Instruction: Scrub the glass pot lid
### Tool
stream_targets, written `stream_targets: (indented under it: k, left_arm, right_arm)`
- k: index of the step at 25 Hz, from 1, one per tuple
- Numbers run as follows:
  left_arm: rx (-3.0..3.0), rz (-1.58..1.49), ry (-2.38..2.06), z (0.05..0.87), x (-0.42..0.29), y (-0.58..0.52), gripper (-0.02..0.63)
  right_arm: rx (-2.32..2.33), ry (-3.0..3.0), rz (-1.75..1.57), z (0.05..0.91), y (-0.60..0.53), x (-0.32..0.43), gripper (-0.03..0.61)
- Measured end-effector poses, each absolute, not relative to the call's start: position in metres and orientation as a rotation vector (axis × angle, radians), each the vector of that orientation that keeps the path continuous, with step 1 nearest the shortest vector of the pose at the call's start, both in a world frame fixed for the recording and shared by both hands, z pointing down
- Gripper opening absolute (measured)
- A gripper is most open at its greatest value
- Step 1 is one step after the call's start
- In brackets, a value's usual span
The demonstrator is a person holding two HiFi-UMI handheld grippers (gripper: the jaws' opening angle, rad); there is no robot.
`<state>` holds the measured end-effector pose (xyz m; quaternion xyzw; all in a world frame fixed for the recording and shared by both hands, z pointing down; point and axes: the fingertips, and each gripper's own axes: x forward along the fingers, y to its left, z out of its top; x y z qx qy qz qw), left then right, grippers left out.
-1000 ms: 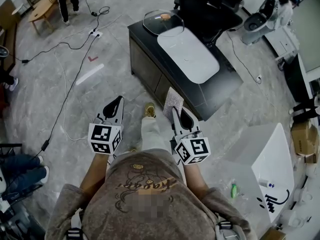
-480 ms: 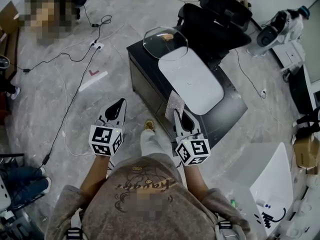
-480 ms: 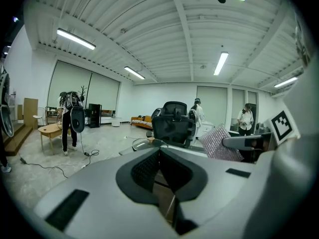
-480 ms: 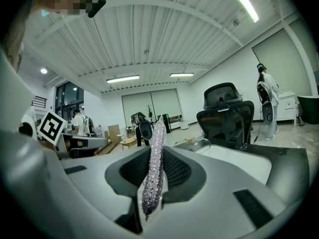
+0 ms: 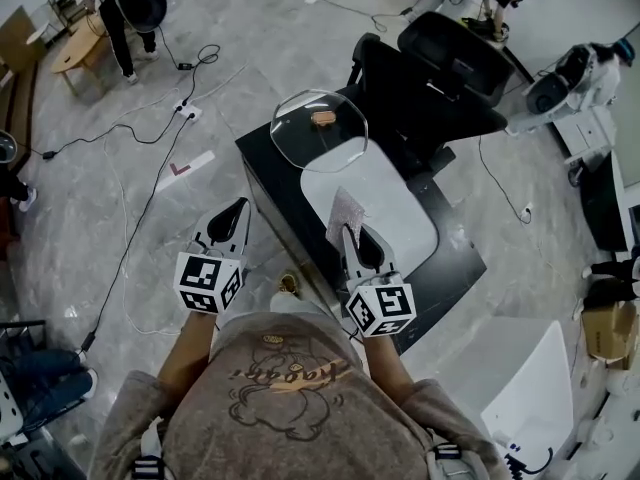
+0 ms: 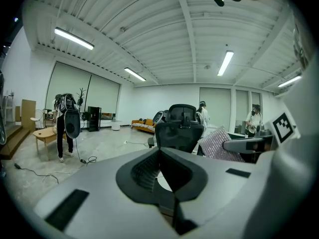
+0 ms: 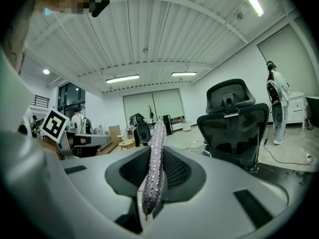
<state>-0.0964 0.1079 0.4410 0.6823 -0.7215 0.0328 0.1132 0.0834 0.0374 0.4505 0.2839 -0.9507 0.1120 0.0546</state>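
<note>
The glass pot lid [image 5: 320,128], clear with a brown knob, rests on the far end of a black table [image 5: 462,268], partly over a white oval board [image 5: 375,203]. My right gripper [image 5: 345,230] is shut on a glittery silver scrub cloth [image 5: 346,211], which stands up between the jaws [image 7: 153,168] in the right gripper view. It hovers over the table's near edge, short of the lid. My left gripper [image 5: 236,210] is shut with nothing in it, out over the floor left of the table. In the left gripper view its jaws meet [image 6: 160,171].
A black office chair [image 5: 440,73] stands behind the table. Cables [image 5: 150,183] run across the grey floor at left. A white table [image 5: 530,388] is at lower right. A person [image 5: 130,8] stands far off at upper left by a wooden table [image 5: 75,43].
The person has walked toward the black table, so it and the lid sit nearer both grippers. The right gripper with the cloth now overlaps the table's edge.
</note>
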Motion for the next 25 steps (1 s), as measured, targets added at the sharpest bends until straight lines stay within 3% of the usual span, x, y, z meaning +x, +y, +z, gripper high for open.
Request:
stream_targets:
  k: [25]
  left_arm:
    - [2.210,0.168,-1.891,0.446,-0.145,-0.062,0.018]
  right_arm:
    - [1.083,-2.793,0.413,0.466,-0.087,0.033,0.084]
